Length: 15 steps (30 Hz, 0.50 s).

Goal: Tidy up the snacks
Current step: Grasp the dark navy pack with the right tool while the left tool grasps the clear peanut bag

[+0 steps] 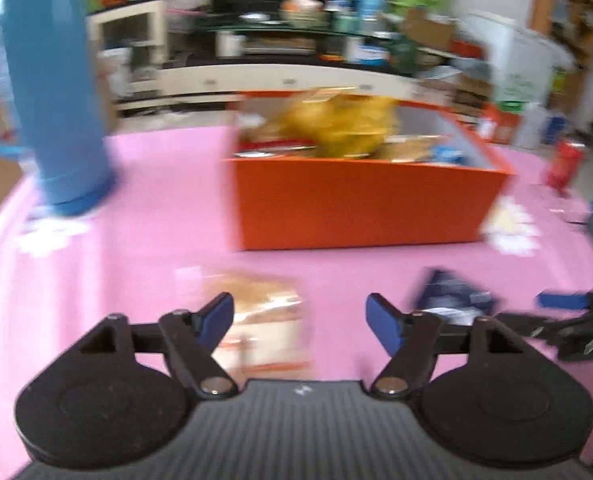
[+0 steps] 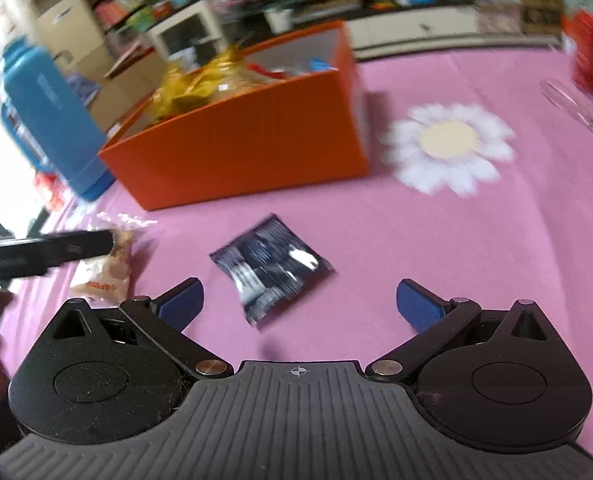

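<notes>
Two packets remain on the pink tablecloth [image 2: 376, 240] in front of the orange box [image 2: 248, 140], which already holds snacks. The left gripper [image 1: 299, 318] hangs wide and empty over the tan snack packet [image 1: 264, 320]; the right gripper [image 2: 299, 304], also wide and empty, faces the dark packet [image 2: 272, 268], each apparently lined up for pickup

Bright, even daylight; heavy motion blur in both views, fisheye bending at edges.

free: pink tablecloth [image 2: 376, 240] foreground | blocked: orange box [image 2: 248, 148], blue flask [image 2: 44, 112] behind
</notes>
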Motion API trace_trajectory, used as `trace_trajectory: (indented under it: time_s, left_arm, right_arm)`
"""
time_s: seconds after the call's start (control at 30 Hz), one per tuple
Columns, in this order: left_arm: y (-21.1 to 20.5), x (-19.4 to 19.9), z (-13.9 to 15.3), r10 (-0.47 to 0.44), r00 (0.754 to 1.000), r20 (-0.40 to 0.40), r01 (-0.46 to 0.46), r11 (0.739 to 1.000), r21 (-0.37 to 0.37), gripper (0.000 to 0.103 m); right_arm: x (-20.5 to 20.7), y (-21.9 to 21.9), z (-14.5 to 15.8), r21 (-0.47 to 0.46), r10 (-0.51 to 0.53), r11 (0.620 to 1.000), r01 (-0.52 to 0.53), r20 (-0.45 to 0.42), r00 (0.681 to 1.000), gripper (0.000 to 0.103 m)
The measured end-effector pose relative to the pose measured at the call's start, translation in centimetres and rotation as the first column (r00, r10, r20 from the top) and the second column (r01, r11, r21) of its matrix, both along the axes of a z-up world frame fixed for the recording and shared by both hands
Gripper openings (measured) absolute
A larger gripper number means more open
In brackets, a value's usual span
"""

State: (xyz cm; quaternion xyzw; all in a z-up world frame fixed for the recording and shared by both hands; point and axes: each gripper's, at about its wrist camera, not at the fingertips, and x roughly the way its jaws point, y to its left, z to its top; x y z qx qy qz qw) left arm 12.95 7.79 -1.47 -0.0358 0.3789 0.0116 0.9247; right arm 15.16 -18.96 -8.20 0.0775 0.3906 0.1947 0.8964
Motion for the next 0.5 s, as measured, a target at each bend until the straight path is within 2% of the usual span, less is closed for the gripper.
trace_trajectory:
  time_s: [0.07,0.13,0.2,0.37,0.5]
  left_arm:
    - [2.1,-0.2,-1.0,0.056,0.997,-0.046,-0.056,0.998,0.004,0.078]
    - [3.5,-0.2,-1.9,0.067,0.995,-0.079,-0.071,0.996,-0.048,0.078]
    - [3.8,0.1,-2.7,0.057,0.995,-0.084,-0.062,0.996,-0.069,0.078]
    - [2.1,2.3,-4.0,0.011,0.996,-0.094,-0.015,0.999,-0.042,0.079]
    - [1.2,3.8,-5.4,0.013,0.992,-0.127,-0.011,1.0,0.015,0.081]
  right_arm:
    - [1.1,1.7,0.0,-0.048,0.055,0.997,-0.054,0.022,0.998,0.086]
    - [2.4,3.4,-0.3,-0.105,0.106,0.989,-0.102,0.03,0.994,0.086]
    - [3.2,4.6,-0.6,-0.148,0.142,0.98,-0.135,0.035,0.989,0.087]
    - [4.5,5.9,-1.7,-0.198,0.187,0.963,-0.184,-0.003,0.982,0.087]
    - [4.5,6.4,-2.1,-0.227,0.197,0.955,-0.192,-0.002,0.98,0.087]
